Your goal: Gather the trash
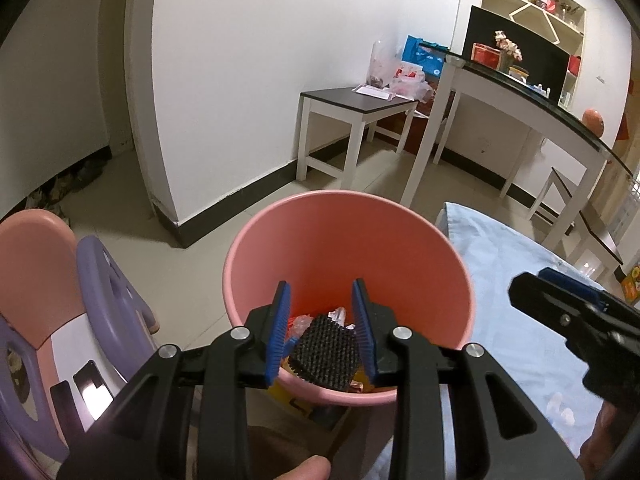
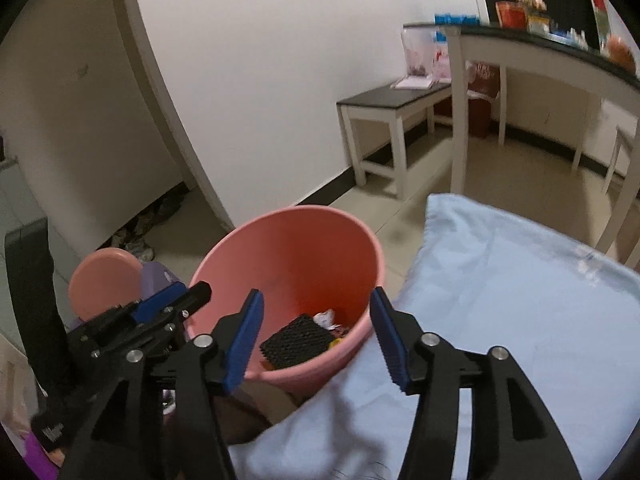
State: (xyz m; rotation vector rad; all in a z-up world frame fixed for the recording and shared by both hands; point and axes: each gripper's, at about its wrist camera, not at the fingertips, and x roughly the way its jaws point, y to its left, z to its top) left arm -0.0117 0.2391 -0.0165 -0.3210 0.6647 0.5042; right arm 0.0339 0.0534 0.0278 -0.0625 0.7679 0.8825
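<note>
While both claws hang over the pink bin (image 1: 348,264), the left claw (image 1: 324,328) is spread with nothing between its 2 blue pads, and the right claw (image 2: 316,340) is spread wider, also bare. A black textured pad (image 2: 298,338) and crumpled wrappers (image 2: 326,317) lie inside the bin, beside the blue-covered tabletop (image 2: 520,300).

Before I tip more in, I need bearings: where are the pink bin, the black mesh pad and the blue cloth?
pink bin (image 1: 404,240): left wrist view, inner wall.
black mesh pad (image 1: 324,354): left wrist view, top face.
blue cloth (image 2: 500,280): right wrist view, bare middle.
</note>
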